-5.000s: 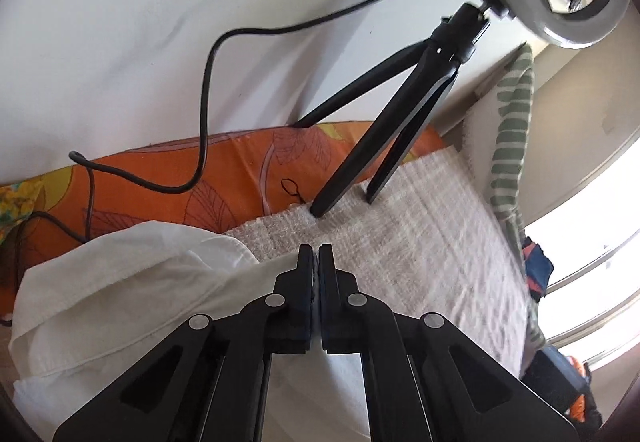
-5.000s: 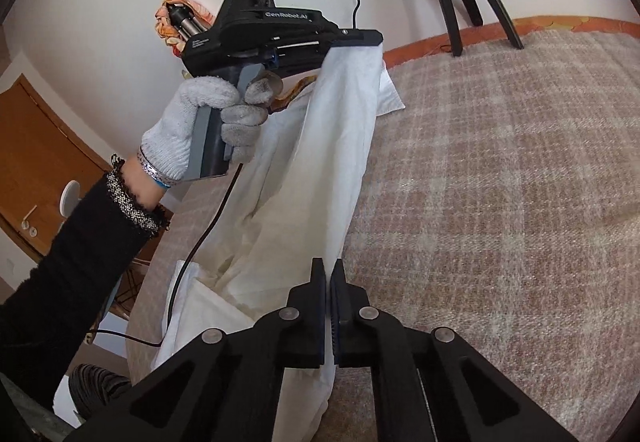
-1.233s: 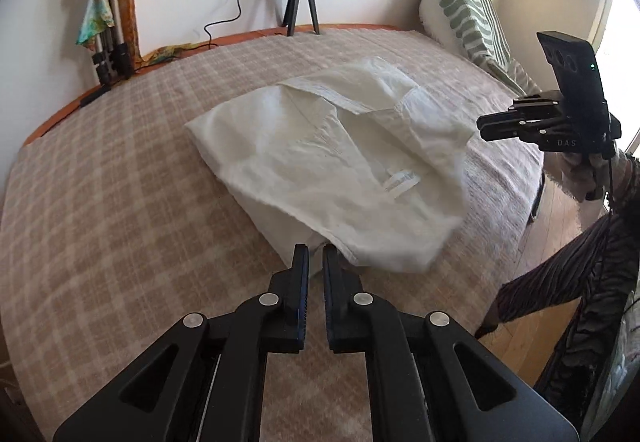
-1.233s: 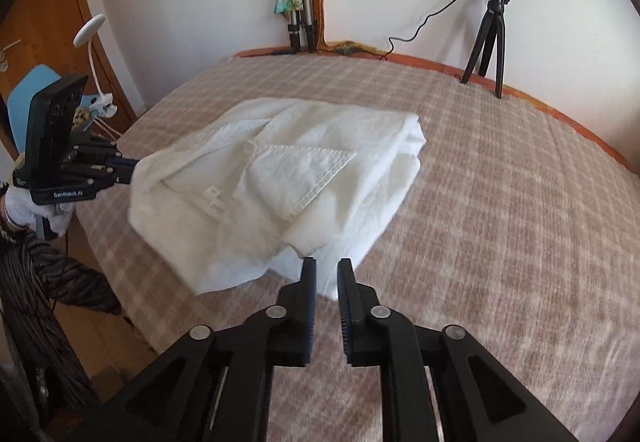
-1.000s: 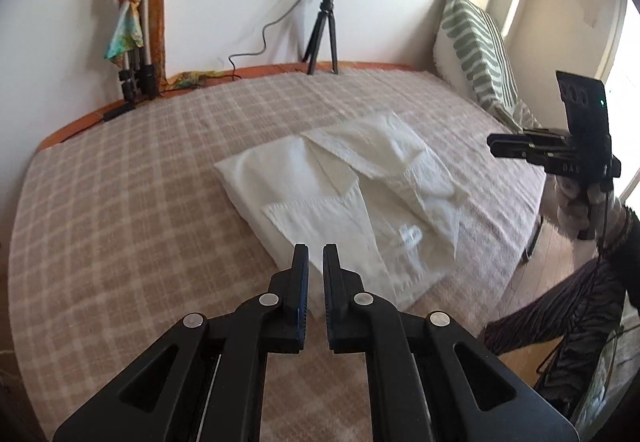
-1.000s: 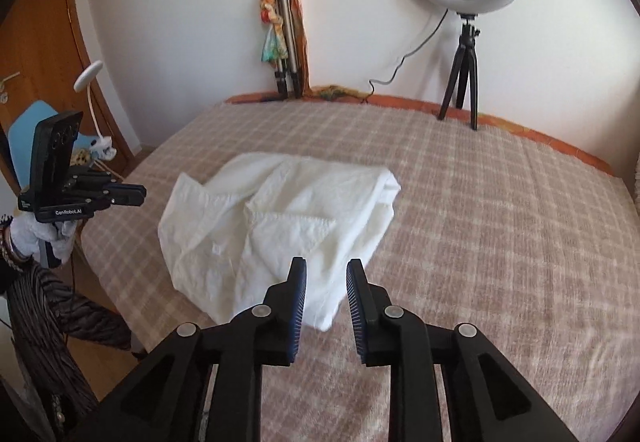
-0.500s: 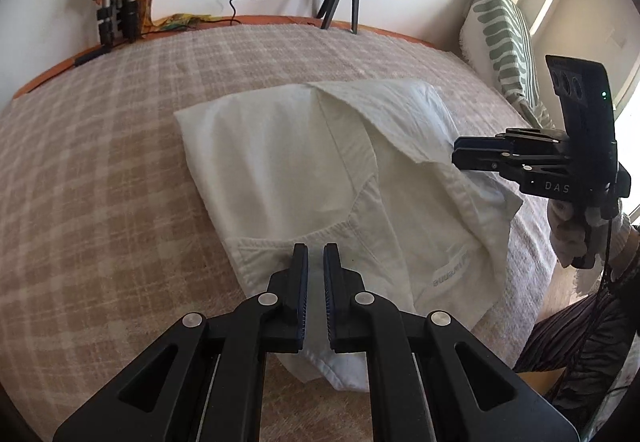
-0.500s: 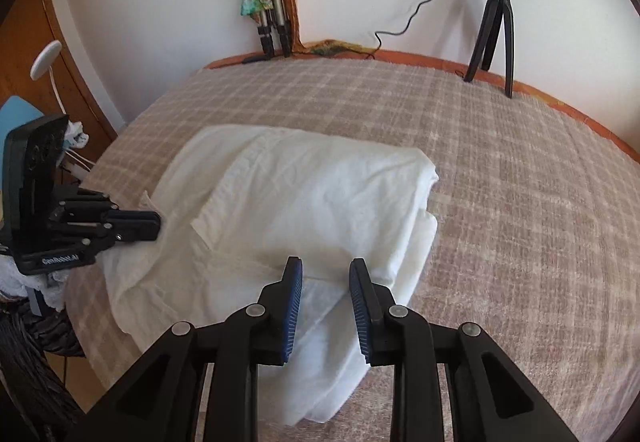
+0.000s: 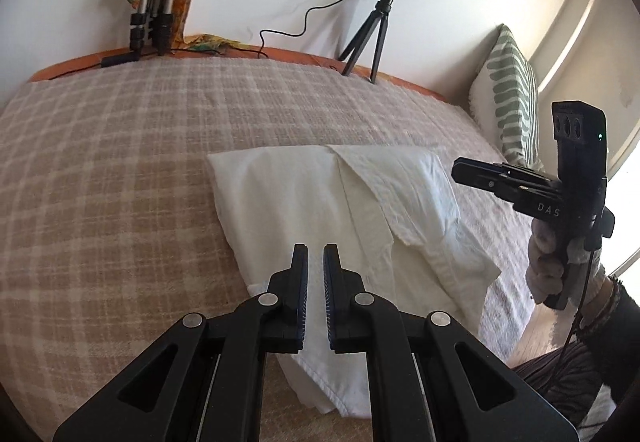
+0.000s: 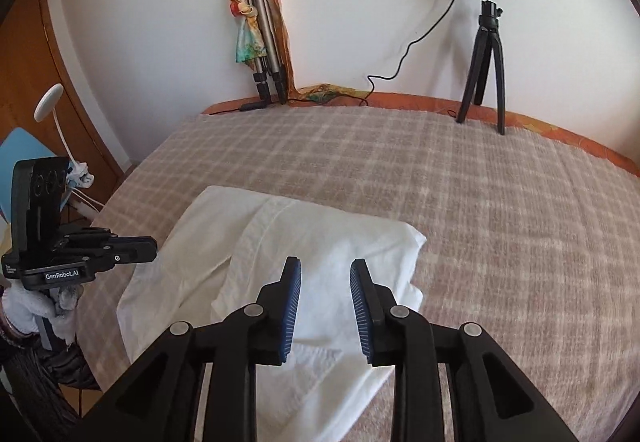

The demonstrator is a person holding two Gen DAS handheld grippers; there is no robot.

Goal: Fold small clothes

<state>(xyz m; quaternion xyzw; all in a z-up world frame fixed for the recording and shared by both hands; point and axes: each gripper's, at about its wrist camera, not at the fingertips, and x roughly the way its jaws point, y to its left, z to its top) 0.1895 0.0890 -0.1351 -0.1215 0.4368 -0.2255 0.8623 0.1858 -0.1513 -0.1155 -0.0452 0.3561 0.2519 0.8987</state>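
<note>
A white garment (image 9: 320, 194), folded into a rough rectangle with one flap laid over its right part, lies on the plaid blanket (image 9: 100, 170) covering the bed, near the bed's front edge. The left tool (image 9: 315, 262) hovers over the garment's near left part with its jaws almost together and nothing between them. The right tool (image 10: 325, 282) hangs above the garment's near right part, jaws parted, gripping nothing; the cloth lies below the gap. Each tool is held in a gloved hand (image 9: 548, 254). A ring light on a tripod (image 10: 486, 54) stands at the bed's far edge by the wall
</note>
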